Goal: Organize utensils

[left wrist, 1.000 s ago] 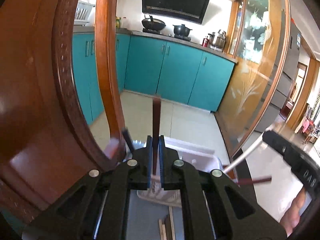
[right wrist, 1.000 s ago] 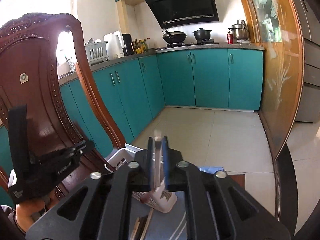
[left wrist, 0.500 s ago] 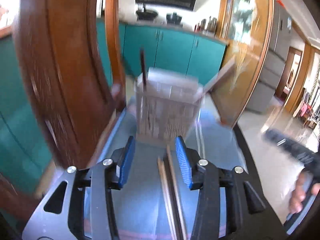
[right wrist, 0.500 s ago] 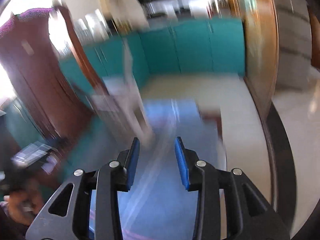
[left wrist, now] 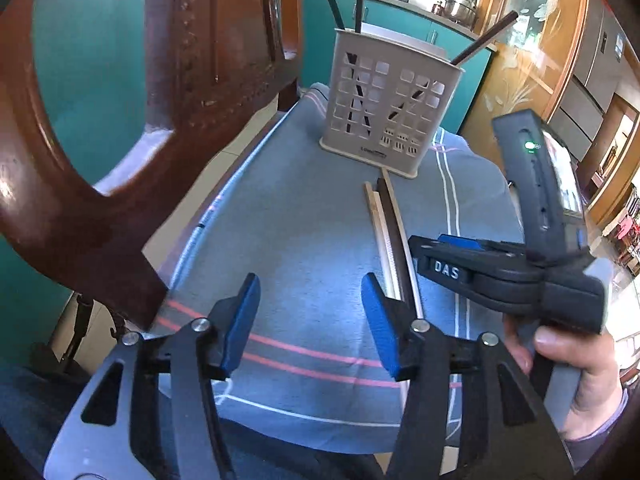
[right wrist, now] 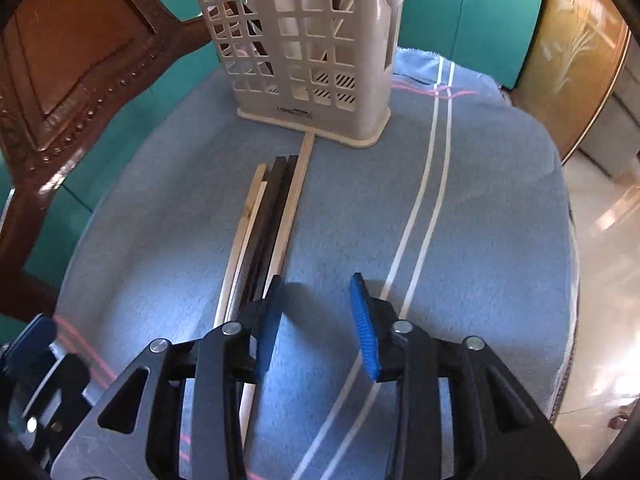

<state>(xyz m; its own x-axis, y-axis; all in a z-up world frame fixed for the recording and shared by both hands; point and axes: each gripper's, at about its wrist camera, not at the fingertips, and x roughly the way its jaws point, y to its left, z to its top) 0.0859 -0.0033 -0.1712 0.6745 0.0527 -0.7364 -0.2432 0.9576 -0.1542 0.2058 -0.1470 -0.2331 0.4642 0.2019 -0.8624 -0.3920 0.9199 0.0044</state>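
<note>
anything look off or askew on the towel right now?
Nothing damaged or spilled. One dark chopstick leans steeply out of the white utensil holder toward the right, unlike the two more upright ones. A bundle of loose chopsticks lies on the blue towel, not yet sorted.

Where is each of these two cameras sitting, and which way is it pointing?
Left wrist: sits on the left gripper, looking forward past its open fingers over the blue cloth to the white utensil basket; the right gripper and the hand holding it show at right.
Right wrist: sits on the right gripper, fingers open, facing the same basket from closer; a corner of the left gripper shows at lower left.
Shared: basket, cloth, and the chopsticks lying before the basket.
</note>
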